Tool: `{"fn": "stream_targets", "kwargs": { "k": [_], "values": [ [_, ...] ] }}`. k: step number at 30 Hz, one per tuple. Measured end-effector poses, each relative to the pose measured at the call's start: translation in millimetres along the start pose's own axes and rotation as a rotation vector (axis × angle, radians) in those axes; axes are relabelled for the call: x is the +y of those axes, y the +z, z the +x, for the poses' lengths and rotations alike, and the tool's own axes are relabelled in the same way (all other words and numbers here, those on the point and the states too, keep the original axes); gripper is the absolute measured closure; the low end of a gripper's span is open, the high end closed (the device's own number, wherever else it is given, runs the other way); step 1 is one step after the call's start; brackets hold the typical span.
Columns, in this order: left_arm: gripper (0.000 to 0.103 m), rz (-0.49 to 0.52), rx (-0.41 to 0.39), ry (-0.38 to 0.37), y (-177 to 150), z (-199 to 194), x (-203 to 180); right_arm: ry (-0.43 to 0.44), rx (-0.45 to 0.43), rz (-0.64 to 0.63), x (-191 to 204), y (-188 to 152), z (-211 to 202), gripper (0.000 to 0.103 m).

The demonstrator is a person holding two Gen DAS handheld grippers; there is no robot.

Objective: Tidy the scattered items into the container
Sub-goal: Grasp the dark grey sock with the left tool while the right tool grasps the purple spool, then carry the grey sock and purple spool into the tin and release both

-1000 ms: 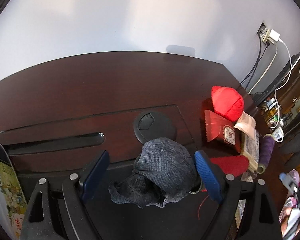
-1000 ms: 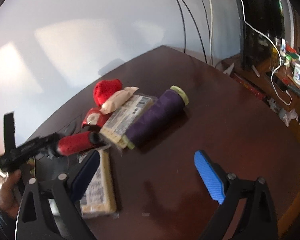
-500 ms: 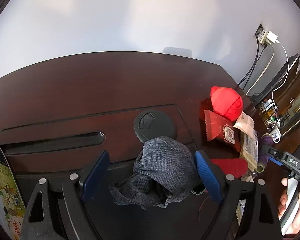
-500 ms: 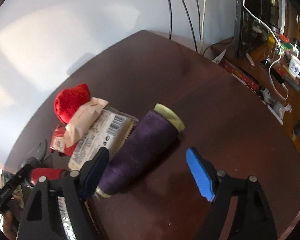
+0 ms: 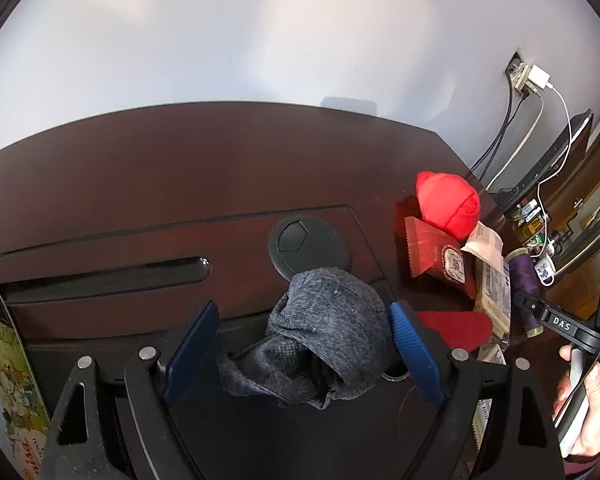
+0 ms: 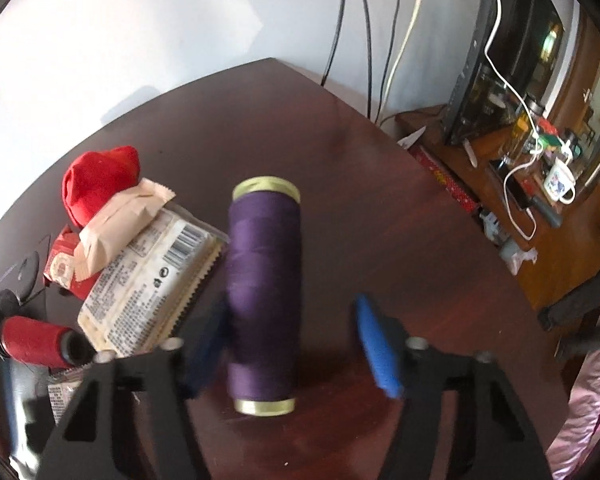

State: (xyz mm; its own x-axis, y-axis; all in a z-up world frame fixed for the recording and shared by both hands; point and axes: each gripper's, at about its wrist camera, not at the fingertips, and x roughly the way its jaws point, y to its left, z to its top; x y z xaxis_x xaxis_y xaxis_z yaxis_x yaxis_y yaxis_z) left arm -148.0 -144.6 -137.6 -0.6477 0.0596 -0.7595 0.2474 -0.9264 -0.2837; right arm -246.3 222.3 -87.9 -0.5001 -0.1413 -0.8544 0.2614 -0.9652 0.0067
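1. We note the right gripper (image 6: pixel 292 344) has its jaws spread wide around the purple thread spool (image 6: pixel 264 280), which lies on the tabletop (image 6: pixel 380 220). The left pad sits at the spool's side; motion blur hides whether it touches. The right pad stands apart from it.
2. We note the left gripper (image 5: pixel 300 344) is likewise parted, with the grey cloth (image 5: pixel 320 340) bunched between its pads. The right pad is against the cloth; the left one is apart from it.
3. Left of the purple spool we see the barcoded packet (image 6: pixel 148 280), with the red thread spool (image 6: pixel 32 340) beyond its near end.
4. Farther back from the purple spool, we log the beige wrapper (image 6: pixel 116 220), the red pouch (image 6: pixel 66 268) and the red cloth ball (image 6: pixel 96 184).
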Motion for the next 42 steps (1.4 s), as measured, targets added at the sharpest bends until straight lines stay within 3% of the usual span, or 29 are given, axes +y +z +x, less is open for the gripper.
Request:
{"fn": "stream_targets", "kwargs": {
  "k": [1, 2, 3, 4, 6, 15, 23, 33, 42],
  "values": [
    [0.015, 0.015, -0.005, 0.009, -0.3, -0.1, -1.3, -0.005, -0.004, -0.017, 2.2, 0.1, 0.2, 0.067],
    [0.015, 0.028, -0.009, 0.016, -0.7, -0.3, -2.4, -0.009, -0.008, -0.035, 4.4, 0.1, 0.4, 0.068],
    [0.022, 0.036, -0.014, 0.015, -1.0, -0.9, -3.0, -0.005, -0.011, -0.043, 5.3, -0.5, 0.6, 0.070],
    [0.037, 0.044, -0.019, 0.014, -1.2, -1.5, -3.5, 0.002, -0.014, -0.050, 6.0, -1.3, 0.8, 0.070],
    [0.045, 0.063, -0.030, 0.013, -1.7, -3.5, -5.4, 0.016, -0.020, -0.062, 7.2, -2.9, 1.3, 0.070],
    [0.049, 0.092, -0.084, 0.025, -6.1, -13.4, -6.9, 0.105, -0.071, -0.043, -1.4, -14.6, -16.6, 0.070],
    [0.050, 0.078, -0.159, -0.027, -12.0, -51.4, -6.8, 0.180, -0.129, -0.022, 1.6, -25.0, -45.7, 0.070],
    [0.050, 0.094, -0.269, -0.077, -32.2, -137.8, -6.6, 0.300, -0.177, -0.134, 67.7, -39.0, -85.5, 0.070],
    [0.050, 0.062, -0.345, 0.057, -50.1, -221.0, 57.9, 0.416, -0.210, -0.260, 141.7, -47.6, -115.2, 0.070]
  ]
}}
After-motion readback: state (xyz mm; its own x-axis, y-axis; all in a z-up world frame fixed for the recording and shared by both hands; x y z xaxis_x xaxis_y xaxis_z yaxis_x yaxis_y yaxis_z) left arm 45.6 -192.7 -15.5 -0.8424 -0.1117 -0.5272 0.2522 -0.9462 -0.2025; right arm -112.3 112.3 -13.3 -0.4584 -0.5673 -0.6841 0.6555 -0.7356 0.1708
